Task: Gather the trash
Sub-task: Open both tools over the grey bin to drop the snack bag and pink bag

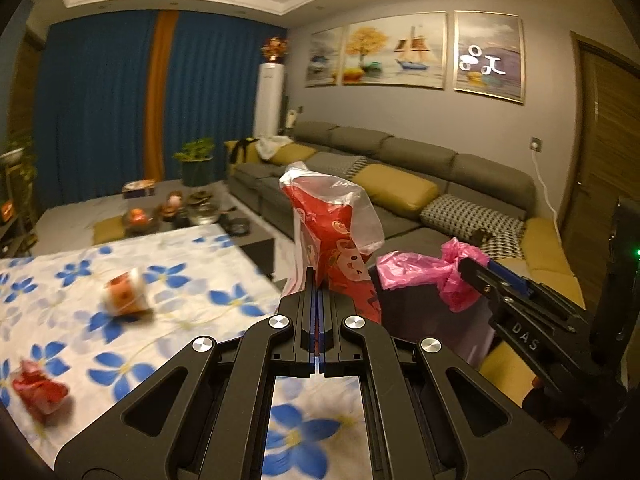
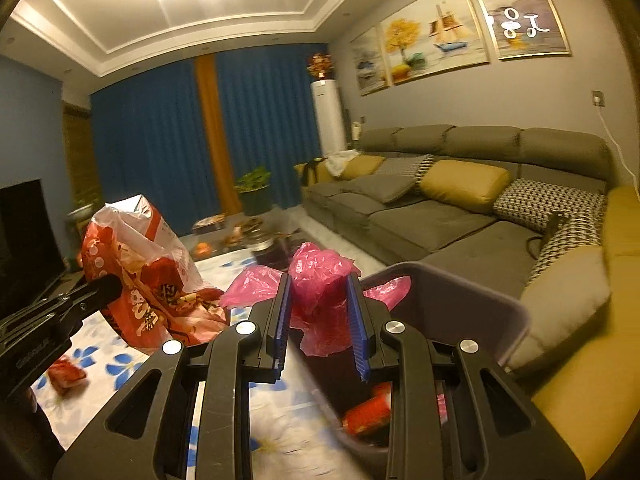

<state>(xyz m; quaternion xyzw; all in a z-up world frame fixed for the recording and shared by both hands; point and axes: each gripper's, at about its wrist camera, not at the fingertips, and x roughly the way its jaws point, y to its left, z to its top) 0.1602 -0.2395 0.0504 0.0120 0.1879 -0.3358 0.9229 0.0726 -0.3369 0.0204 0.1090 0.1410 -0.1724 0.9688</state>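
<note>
Left wrist view: left gripper [image 1: 319, 280] level, fingers [image 1: 307, 300] together on red bag [image 1: 332, 236].

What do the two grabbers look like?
Both are black metal with round silver bolts and long cut-out slots. The fingers have ridged blue pads. The right gripper has white letters on its side, and a small green light glows behind it.

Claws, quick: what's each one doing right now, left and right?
Left claw: closed on the red snack bag.
Right claw: closed on the pink plastic bag, above the bin.
</note>
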